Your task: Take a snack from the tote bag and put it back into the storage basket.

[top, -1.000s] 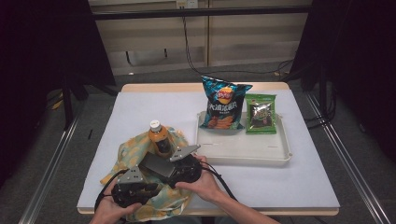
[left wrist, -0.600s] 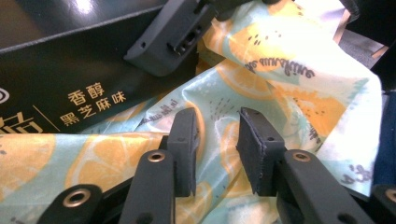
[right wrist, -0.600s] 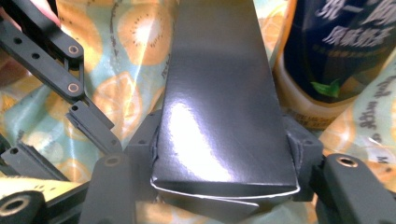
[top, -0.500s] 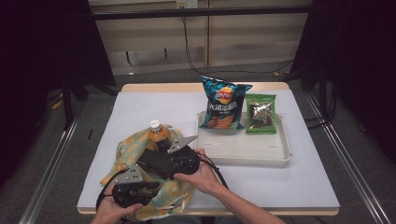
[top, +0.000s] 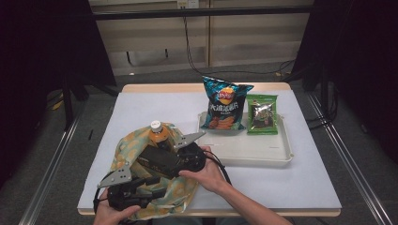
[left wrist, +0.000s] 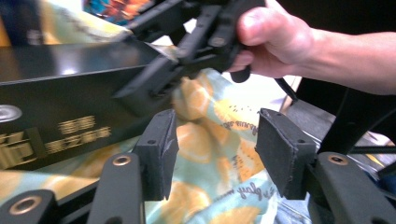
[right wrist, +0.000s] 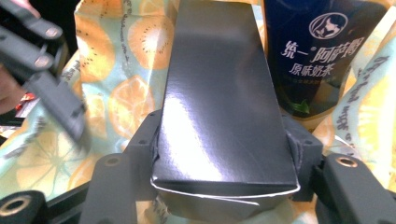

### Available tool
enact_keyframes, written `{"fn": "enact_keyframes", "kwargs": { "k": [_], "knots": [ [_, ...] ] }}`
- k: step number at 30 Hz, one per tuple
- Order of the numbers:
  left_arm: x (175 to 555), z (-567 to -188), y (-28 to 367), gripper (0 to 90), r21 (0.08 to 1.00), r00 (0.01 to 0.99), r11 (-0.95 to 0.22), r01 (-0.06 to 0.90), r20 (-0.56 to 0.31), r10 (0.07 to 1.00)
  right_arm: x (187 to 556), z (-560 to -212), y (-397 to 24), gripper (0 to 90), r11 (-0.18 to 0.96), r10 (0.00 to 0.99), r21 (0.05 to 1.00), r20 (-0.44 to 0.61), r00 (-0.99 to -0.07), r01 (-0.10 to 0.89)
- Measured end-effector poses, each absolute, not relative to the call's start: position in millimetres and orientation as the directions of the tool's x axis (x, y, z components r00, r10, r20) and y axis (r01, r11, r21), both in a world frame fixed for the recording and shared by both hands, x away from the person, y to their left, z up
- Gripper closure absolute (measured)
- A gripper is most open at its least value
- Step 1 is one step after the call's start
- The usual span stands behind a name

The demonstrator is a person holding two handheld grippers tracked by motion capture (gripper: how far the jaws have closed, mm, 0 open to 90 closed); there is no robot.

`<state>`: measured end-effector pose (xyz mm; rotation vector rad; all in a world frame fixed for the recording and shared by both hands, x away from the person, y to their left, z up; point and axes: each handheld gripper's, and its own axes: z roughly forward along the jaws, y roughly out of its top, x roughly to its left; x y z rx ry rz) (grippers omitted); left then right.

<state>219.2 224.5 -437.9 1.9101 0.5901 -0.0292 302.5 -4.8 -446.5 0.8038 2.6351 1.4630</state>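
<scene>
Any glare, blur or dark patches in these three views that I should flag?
Right gripper view: bright glare streaks down the black box, and the other tongs at the left edge are blurred. Left gripper view: the hand and tongs above are soft, the box end is motion-blurred. High view: surroundings fall into deep shadow, the table evenly lit.

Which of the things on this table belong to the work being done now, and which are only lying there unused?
In use:
black box, clamped in the right hand-held gripper
fruit-print cloth bag
bottle inside the bag
left hand-held gripper, jaws just opened, nothing between them

Lying about:
chip bag
green snack packet
white tray
</scene>
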Motion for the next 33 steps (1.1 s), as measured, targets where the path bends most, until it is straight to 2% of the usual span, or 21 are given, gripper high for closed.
{"fn": "enact_keyframes", "kwargs": {
  "k": [3,4,6,8,10,19,24,33],
  "knots": [
    [219.1,-439.5,215.8,47.4,0.859,0.885,-0.317,0.403,-0.279,0.372,303.8,-449.0,-2.4,43.3,0.428,0.448,0.797,0.224,-0.866,0.427],
    [220.0,-441.1,213.5,51.1,0.853,0.889,-0.334,0.401,-0.274,0.368,303.9,-449.5,-1.6,43.3,0.427,0.446,0.793,0.232,-0.864,0.434],
    [220.8,-445.1,208.7,61.4,0.844,0.891,-0.356,0.402,-0.272,0.363,304.1,-450.0,0.0,43.3,0.428,0.448,0.794,0.229,-0.864,0.432],
    [222.4,-447.6,205.8,76.1,0.833,0.893,-0.385,0.397,-0.254,0.371,304.4,-450.0,0.7,43.3,0.429,0.448,0.793,0.229,-0.864,0.432],
    [224.7,-450.8,203.7,84.1,0.819,0.895,-0.413,0.398,-0.248,0.370,304.7,-449.0,-0.1,43.3,0.425,0.446,0.793,0.236,-0.863,0.436],
    [234.6,-463.6,202.1,90.0,0.747,0.872,-0.499,0.438,-0.218,0.438,302.8,-428.5,-1.7,43.3,0.415,0.447,0.798,0.240,-0.862,0.438],
    [239.9,-466.2,208.7,90.0,0.730,0.841,-0.487,0.479,-0.222,0.494,296.8,-421.2,-5.4,43.3,0.421,0.439,0.799,0.235,-0.867,0.429],
    [240.8,-462.9,216.7,90.0,0.750,0.828,-0.448,0.487,-0.233,0.510,281.4,-410.7,-26.1,43.4,0.446,0.419,0.806,0.197,-0.886,0.390]
  ]
}}
